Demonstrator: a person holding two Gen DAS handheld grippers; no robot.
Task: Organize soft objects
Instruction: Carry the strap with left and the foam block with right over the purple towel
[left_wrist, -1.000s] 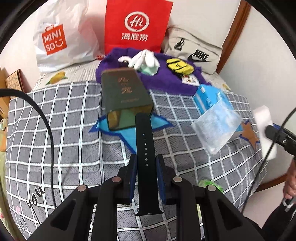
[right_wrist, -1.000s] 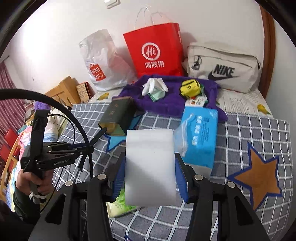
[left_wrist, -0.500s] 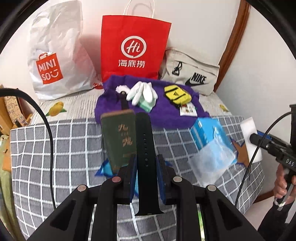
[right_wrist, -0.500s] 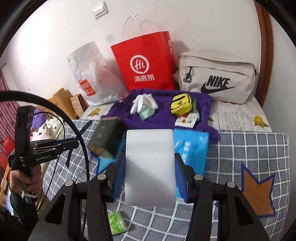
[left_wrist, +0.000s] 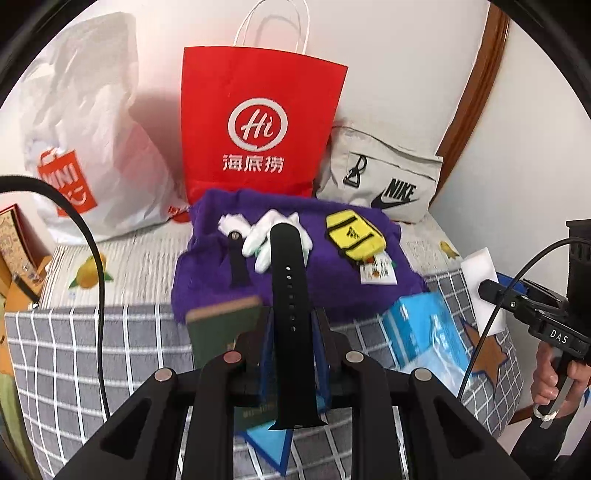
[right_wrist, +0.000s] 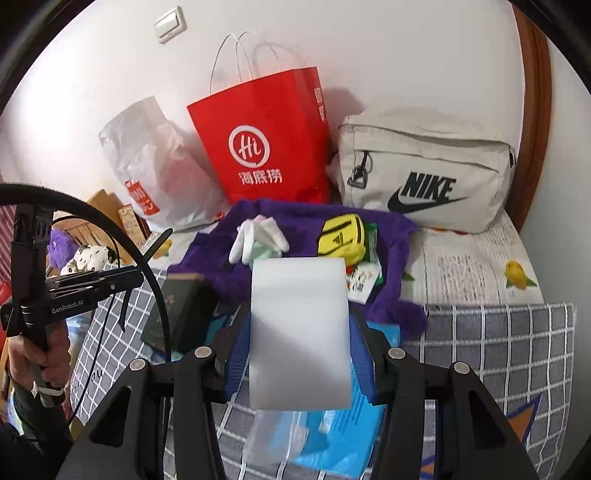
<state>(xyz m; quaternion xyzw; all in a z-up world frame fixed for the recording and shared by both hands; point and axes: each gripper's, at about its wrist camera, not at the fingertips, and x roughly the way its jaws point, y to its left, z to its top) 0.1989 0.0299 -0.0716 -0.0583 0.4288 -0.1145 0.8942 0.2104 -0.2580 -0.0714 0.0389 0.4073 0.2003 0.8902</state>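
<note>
My left gripper (left_wrist: 291, 328) is shut on a black watch strap (left_wrist: 290, 295) that stands up between its jaws, above the near edge of a purple towel (left_wrist: 207, 273). My right gripper (right_wrist: 299, 343) is shut on a white sponge block (right_wrist: 299, 332), held over the blue tissue pack (right_wrist: 332, 435). On the towel lie white gloves (left_wrist: 258, 236), a second black strap (left_wrist: 236, 258), a yellow pouch (left_wrist: 354, 236) and a small card (left_wrist: 378, 271). The sponge also shows at the right of the left wrist view (left_wrist: 480, 273).
A dark green box (left_wrist: 221, 332) lies on the grey checked bedspread (left_wrist: 74, 350) below the towel. A red paper bag (left_wrist: 258, 129), a white Miniso bag (left_wrist: 85, 147) and a beige Nike bag (left_wrist: 384, 184) stand against the wall.
Both grippers have moved forward toward the purple towel and the bags, each keeping its hold. The green box and tissue pack now sit lower in both views.
</note>
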